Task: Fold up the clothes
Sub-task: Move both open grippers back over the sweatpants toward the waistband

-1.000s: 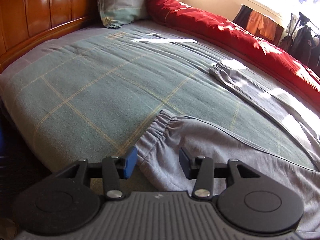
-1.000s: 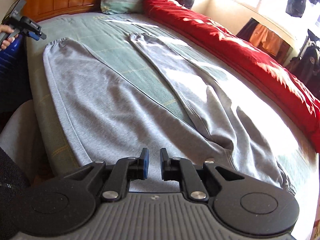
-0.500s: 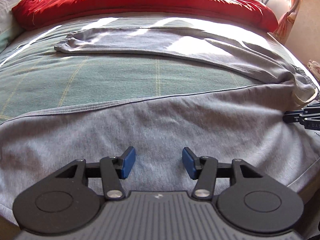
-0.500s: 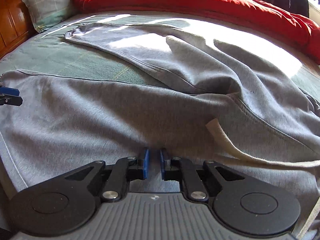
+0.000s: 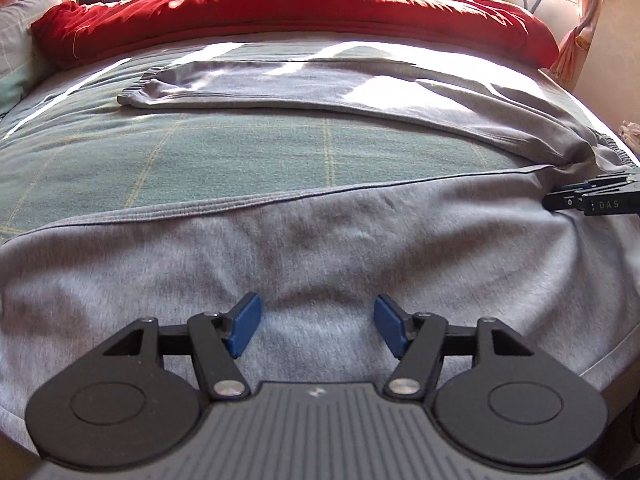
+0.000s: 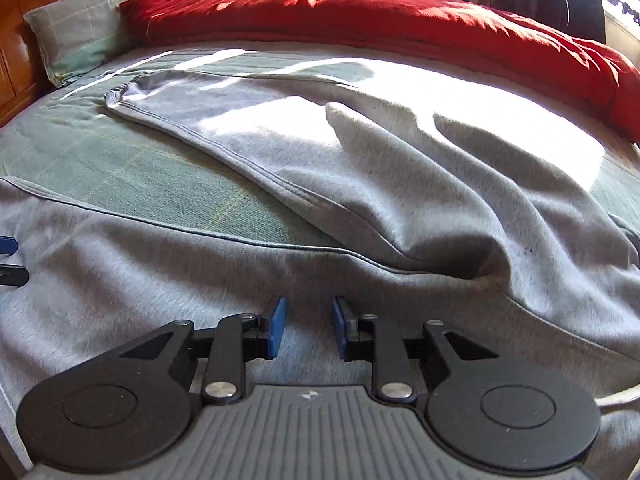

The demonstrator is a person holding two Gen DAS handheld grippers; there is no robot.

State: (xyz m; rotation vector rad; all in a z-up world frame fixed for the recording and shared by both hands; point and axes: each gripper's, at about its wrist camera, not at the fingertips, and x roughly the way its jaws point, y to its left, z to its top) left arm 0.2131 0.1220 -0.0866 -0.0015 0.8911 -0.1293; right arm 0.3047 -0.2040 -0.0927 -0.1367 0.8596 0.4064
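Grey sweatpants [image 5: 320, 248] lie spread across a bed with a green checked blanket [image 5: 248, 152], legs stretching left, the near leg under both grippers and the far leg in sunlight. The left gripper [image 5: 316, 330] hovers over the near leg, its blue pads set wide and opening, only flat cloth below the gap. The right gripper [image 6: 306, 328] is narrower, also opening, over fabric nearer the waist. In the left view its black tip, at the right edge, reads "DAS". A red duvet [image 6: 380, 20] lies along the far side; a pillow [image 6: 84, 28] sits far left.
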